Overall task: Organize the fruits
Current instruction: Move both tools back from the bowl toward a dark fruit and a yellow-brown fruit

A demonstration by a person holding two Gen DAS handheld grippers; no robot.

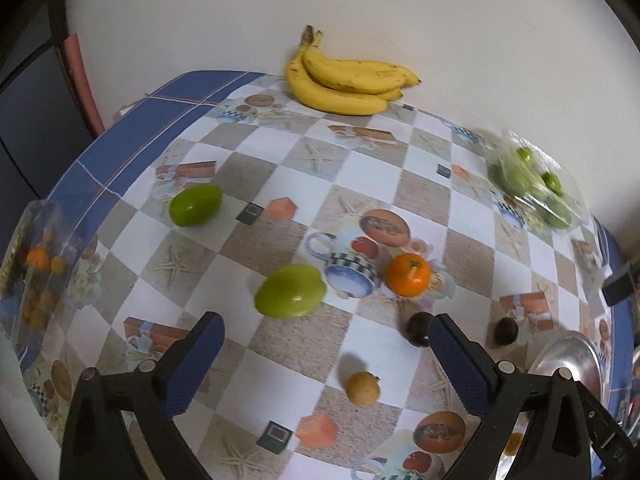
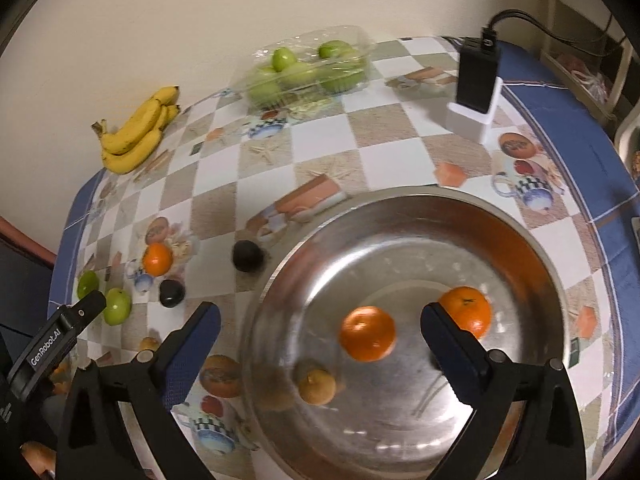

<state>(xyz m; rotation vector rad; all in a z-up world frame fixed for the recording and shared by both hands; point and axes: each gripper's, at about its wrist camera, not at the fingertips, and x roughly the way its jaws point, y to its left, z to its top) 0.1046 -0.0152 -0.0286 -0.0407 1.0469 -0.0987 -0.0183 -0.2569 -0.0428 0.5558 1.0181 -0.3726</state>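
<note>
Looking down from the left wrist camera, the left gripper (image 1: 326, 334) hangs with its blue-padded jaws spread wide and nothing between them, above a table (image 1: 424, 184) covered in a checked cloth printed with cups and starfish. Loose fruit lies ahead of it: a green fruit (image 1: 290, 291) just beyond the jaws at 11 o'clock, a second green fruit (image 1: 195, 205) farther off at 10 o'clock, a loose orange (image 1: 408, 274) at 1 o'clock, two dark round fruits (image 1: 416, 328) near the right finger, and a small tan fruit (image 1: 363, 388) between the fingers. A banana bunch (image 1: 344, 80) rests against the wall at 12 o'clock. This view alone shows a clear bag of small orange fruits (image 1: 38, 276) at the 9 o'clock edge; the steel bowl (image 1: 576, 354) appears only as a sliver at 4 o'clock. The right wrist camera shows what that sliver hides: the bowl's wide inside, holding two oranges (image 2: 367, 333) and a small brownish fruit (image 2: 317, 387). The right gripper (image 2: 320, 322) hovers over it, jaws likewise spread and empty. Only this view clearly shows a clear plastic box of green fruits (image 2: 308, 68) at 12 o'clock and a black device in a white stand (image 2: 476, 88) at 1 o'clock.
</note>
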